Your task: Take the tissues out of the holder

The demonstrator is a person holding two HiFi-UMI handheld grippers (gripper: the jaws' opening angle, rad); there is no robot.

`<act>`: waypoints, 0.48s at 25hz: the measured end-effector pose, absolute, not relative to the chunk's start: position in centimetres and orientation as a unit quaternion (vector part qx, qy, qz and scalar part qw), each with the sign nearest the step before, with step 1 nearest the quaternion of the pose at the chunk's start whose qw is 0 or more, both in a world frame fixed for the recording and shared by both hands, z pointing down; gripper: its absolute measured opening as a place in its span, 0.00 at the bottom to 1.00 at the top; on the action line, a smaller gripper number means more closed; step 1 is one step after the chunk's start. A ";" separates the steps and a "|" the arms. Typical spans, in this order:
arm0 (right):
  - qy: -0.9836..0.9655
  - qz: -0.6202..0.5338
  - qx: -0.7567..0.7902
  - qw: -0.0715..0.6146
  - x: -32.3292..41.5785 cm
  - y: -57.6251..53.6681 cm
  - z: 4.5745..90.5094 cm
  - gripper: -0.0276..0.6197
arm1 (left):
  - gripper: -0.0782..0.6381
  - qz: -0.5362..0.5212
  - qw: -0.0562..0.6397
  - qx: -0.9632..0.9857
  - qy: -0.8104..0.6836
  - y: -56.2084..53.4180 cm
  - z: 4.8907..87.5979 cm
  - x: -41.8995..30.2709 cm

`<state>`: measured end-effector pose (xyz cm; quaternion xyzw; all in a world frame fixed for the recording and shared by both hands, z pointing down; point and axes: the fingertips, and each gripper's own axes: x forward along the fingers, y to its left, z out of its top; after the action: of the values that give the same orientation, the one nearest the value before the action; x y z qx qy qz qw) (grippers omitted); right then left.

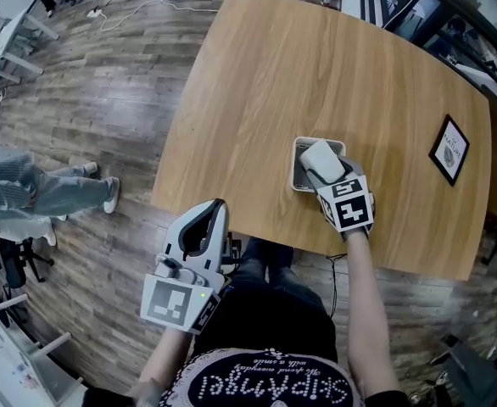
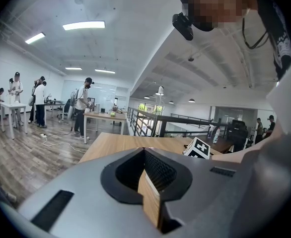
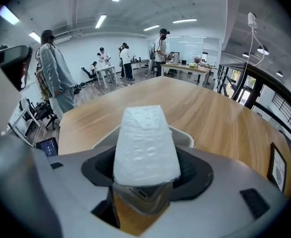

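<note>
Only its own view shows the right gripper clamping the tissue pack.

This is an open-plan office loft. A big rounded wooden worktop stands on a grey plank floor, with cables trailing at eleven o'clock. In the left gripper view, people stand at white desks at nine o'clock. Strip lights hang overhead, and a mezzanine railing runs at twelve.
</note>
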<state>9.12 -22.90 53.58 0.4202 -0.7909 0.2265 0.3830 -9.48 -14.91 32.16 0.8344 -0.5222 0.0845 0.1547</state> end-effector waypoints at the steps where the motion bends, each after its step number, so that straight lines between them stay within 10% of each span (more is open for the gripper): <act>1: -0.792 0.227 0.421 0.381 9.2 -23.0 53.4 0.49 | 0.12 0.085 0.154 0.834 -0.523 -14.9 32.2 -9.5; 12: -0.800 0.206 0.459 0.328 9.5 -23.3 49.1 0.49 | 0.12 0.079 0.145 0.837 -0.522 -14.1 31.7 -9.6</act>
<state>9.51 -23.31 49.10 0.4589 -0.7997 0.2058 0.3277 -9.61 -14.08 31.69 0.8367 -0.5221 0.0793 0.1450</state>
